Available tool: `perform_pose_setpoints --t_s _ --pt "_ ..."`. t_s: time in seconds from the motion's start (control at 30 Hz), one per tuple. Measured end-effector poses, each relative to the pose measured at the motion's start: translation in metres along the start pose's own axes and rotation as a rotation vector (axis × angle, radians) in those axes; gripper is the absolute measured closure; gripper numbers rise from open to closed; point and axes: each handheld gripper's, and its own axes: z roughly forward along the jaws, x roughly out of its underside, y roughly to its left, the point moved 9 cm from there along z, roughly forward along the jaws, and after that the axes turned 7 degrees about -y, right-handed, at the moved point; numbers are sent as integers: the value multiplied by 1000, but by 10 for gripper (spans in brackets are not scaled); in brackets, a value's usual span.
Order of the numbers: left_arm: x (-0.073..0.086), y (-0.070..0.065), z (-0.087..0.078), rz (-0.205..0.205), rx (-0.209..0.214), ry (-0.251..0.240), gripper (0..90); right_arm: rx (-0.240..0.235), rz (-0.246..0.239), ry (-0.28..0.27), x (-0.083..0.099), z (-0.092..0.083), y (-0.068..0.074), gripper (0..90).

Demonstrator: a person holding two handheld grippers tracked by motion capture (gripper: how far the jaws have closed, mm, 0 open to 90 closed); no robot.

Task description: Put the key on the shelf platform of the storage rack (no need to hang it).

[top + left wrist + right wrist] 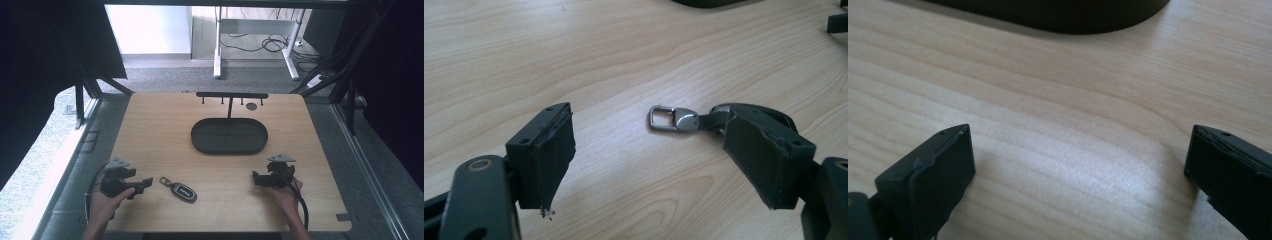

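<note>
A dark car key fob with a metal clip lies flat on the wooden table, near its front edge. My left gripper rests on the table just left of the fob, jaws spread wide and pointing at it; in the left gripper view the clip lies ahead between the jaws, and the right jaw hides most of the fob. My right gripper rests at the front right, open, with bare wood between its jaws.
A black oval tray with an upright hook rack stands at the table's middle back. Its dark rim shows ahead of the right gripper. Beyond the far edge are carpet and desk legs.
</note>
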Motion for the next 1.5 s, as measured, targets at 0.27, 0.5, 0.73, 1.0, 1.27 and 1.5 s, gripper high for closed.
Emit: perform_pose_setpoints --t_s 0.27,0.5,0.73,1.0,1.27,1.5 --pt "-2 -4 -7 -1 -1 -19 208 -8 4 34 0 -12 3 161" --pt "-1 -2 -4 -2 -2 -11 208 -78 -9 -21 -4 -30 7 224" --pt "-1 1 -3 -9 -1 -13 208 -96 -3 -29 -7 -36 7 261" --pt "-6 -1 -5 -5 -2 -39 212 -119 -10 -27 -5 -40 10 281" --pt "-7 -1 -3 0 1 -35 214 -182 -42 -23 -8 -44 24 312" --pt "-8 3 -6 -9 -6 -43 214 -195 -55 -24 -16 -51 29 318"
